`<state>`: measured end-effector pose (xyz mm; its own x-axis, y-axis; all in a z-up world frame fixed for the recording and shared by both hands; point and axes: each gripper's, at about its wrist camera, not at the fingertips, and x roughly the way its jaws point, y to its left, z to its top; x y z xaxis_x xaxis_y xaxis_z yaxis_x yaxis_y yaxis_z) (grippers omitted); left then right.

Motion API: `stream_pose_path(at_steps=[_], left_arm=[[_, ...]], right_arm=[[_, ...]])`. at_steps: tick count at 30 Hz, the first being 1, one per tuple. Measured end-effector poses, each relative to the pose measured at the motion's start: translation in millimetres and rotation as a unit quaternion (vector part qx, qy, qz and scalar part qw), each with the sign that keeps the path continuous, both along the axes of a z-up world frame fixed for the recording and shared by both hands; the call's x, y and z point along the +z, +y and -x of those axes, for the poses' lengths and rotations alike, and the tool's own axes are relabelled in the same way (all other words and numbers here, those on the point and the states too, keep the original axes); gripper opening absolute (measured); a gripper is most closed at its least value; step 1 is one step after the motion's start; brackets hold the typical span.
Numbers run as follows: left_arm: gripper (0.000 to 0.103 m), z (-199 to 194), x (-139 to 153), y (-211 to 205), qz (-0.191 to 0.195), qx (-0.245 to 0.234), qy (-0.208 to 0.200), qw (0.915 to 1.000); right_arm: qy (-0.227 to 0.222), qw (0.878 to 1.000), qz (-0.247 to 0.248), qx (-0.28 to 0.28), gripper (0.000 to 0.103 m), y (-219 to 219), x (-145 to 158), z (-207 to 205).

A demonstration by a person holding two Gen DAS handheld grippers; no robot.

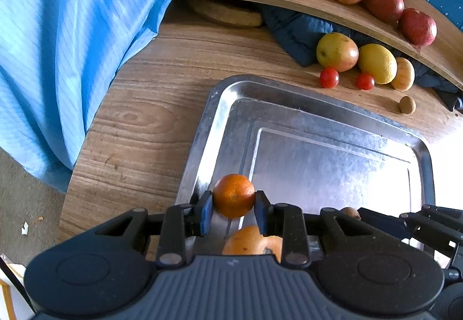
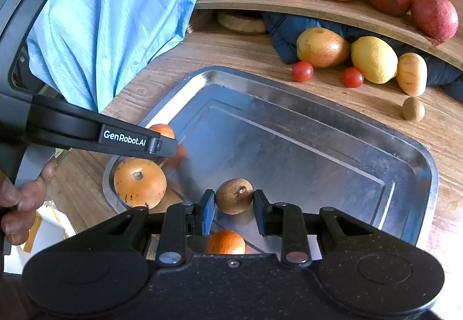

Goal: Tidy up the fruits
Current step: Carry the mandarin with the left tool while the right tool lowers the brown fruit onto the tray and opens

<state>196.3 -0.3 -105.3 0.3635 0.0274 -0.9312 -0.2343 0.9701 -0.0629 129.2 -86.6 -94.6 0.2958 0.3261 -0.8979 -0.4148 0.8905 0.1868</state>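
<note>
Placement step: the left gripper [image 1: 233, 205] pinches a small orange [image 1: 233, 195] over the metal tray [image 1: 318, 117]; the right gripper [image 2: 233, 204] pinches a brown fruit [image 2: 233, 195]. Next, each must lower and release.

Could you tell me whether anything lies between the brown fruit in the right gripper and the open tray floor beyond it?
Nothing visible does. The right gripper is shut on the brown fruit over the near end of the tray, and the floor beyond is bare. The oranges sit left and nearer, out of that path.
</note>
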Motion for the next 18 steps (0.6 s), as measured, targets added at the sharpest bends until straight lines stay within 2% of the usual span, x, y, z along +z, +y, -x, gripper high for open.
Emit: stream_pose_path(at_steps=[11,14,18], left_arm=[[0.034,7.5,5.2,1.3,-0.002,0.011,-0.002,0.9999],[0.039,11.1,8.2,0.6,-0.003,0.012,-0.004,0.9999],[0.050,15.8,14.3,0.4,-0.002,0.013,-0.011,0.9999]], right_arm=[[-0.002,1.000,-0.001,0.006,0.033,-0.5,2.1,2.0],[-0.005,1.000,-0.001,0.005,0.041,-1.6,3.2,2.9],[-0.009,1.000,-0.003,0.003,0.056,-3.8,5.4,5.6]])
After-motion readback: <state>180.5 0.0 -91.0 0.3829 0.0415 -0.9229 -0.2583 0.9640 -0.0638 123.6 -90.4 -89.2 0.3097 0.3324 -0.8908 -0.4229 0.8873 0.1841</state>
